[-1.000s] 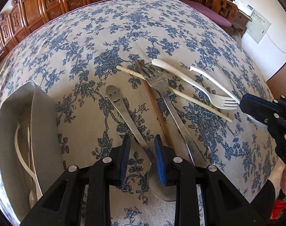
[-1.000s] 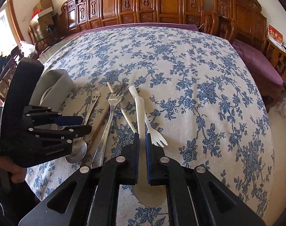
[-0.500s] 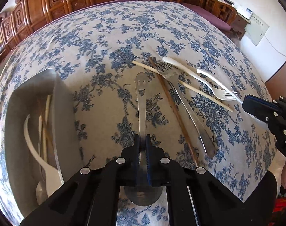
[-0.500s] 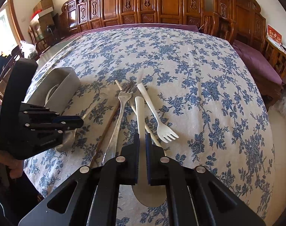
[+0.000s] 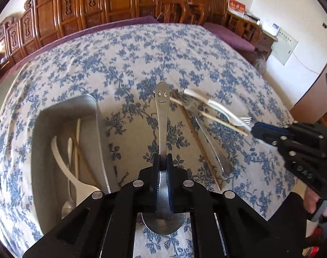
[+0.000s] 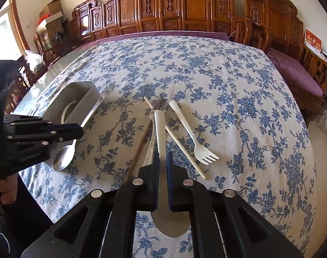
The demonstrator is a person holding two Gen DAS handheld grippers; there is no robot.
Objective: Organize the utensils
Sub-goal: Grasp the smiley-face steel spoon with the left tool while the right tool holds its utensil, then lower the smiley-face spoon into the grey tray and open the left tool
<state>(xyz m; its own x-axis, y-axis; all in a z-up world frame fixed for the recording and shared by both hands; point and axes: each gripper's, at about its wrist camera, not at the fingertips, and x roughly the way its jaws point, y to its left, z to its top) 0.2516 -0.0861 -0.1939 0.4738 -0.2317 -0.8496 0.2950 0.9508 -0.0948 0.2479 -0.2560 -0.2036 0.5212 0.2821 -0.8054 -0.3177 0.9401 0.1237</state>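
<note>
Here, far left on the floral cloth surface point(image 5: 131, 49): grey bin point(image 5: 56, 111) with a white spoon, a metal spoon and chopsticks lying inside. Right beside it, left gripper point(image 5: 162, 165), fingers point(image 5: 155, 172) pinching the steel spoon point(image 5: 162, 116) at its neck; smiley handle end points away from the camera, bowl sits under the gripper near the lens, spoon looks lifted off the cloth. In the right wrist view this spoon's bowl point(image 6: 63, 159) hangs below the left gripper point(image 6: 77, 130), handle angled up toward the bin point(image 6: 81, 95).

Middle: loose pile on the surface. Brown chopstick point(image 5: 197, 142) and pale chopstick point(image 5: 215, 118) cross near their far ends; metal fork point(image 5: 208, 135) lies between them, tines at the far end, blurred. White fork point(image 6: 191, 133) lies just right of the pale chopstick point(image 6: 174, 137), tines toward the camera.

Right: right gripper point(image 6: 162, 167), fingers point(image 6: 169, 172) pinching a white spoon point(image 6: 160, 133) partway along the handle; bowl near the lens below the gripper, handle tip over the pile. From the left wrist view the right gripper point(image 5: 254, 131) sits at the right edge, near the white fork point(image 5: 225, 111).
</note>
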